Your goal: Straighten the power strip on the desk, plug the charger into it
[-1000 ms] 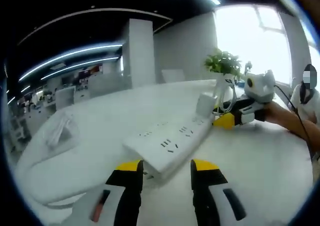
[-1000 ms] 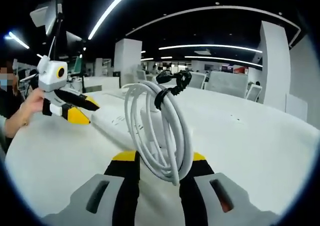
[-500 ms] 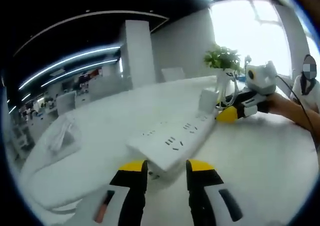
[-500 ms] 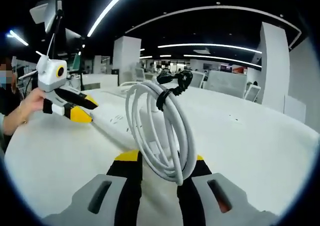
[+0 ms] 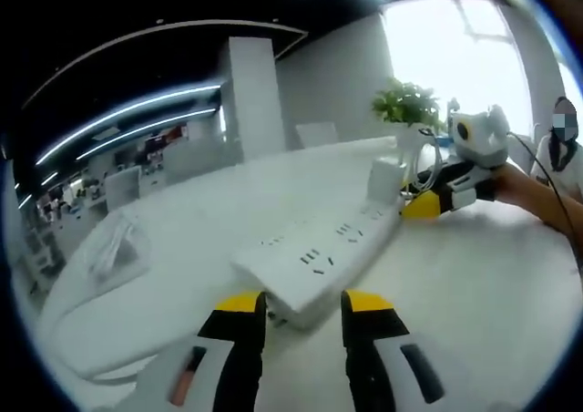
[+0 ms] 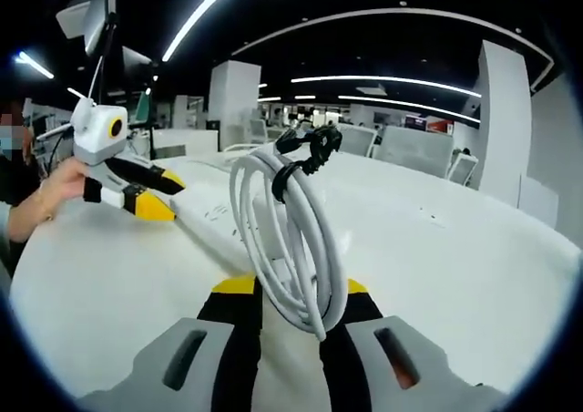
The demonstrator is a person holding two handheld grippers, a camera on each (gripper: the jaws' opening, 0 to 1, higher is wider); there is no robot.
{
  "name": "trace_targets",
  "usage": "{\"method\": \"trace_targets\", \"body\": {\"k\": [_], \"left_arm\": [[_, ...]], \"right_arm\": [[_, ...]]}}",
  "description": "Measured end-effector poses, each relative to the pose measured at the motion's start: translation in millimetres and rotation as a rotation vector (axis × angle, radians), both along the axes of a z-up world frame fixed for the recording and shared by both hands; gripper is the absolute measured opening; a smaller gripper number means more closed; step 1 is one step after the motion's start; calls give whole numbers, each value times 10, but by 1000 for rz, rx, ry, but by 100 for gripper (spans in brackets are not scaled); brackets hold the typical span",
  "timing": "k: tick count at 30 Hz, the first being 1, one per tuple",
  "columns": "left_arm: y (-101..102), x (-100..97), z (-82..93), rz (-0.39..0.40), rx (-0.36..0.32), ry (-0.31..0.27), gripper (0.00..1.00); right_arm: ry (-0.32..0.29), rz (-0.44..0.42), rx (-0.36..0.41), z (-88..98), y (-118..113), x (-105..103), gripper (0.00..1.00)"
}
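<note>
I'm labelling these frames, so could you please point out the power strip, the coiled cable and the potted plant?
power strip (image 5: 314,262): left gripper view, top face beside the sockets.
coiled cable (image 6: 305,248): right gripper view, white loops.
potted plant (image 5: 407,104): left gripper view, green leaves.

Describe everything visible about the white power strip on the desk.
The long white plastic power strip lies flat on the white desk, running diagonally away from the left gripper, whose jaws bracket its near end. Several socket groups show on top. At its far end stands a white charger block, beside the right gripper.

Power strip (image 5: 319,262) on desk (image 5: 474,284); charger (image 5: 381,180) at far end.
</note>
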State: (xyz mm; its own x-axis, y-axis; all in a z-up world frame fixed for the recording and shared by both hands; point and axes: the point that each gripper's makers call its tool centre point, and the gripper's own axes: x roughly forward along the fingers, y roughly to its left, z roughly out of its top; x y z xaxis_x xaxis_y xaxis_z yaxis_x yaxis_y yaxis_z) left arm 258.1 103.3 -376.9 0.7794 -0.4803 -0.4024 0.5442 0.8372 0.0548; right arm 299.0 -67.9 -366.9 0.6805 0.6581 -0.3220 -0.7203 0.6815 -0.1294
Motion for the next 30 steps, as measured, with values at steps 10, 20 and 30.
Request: {"method": "trace_targets", "body": {"k": [10, 20, 30], "left_arm": [[17, -36, 5, 17, -26, 19, 33], [57, -93, 11, 11, -43, 31, 32], [106, -132, 18, -9, -33, 42, 33]], "right_arm": [[-2, 39, -42, 3, 21, -85, 22], [8, 66, -59, 13, 32, -144, 21], [28, 128, -82, 17, 70, -272, 18]]}}
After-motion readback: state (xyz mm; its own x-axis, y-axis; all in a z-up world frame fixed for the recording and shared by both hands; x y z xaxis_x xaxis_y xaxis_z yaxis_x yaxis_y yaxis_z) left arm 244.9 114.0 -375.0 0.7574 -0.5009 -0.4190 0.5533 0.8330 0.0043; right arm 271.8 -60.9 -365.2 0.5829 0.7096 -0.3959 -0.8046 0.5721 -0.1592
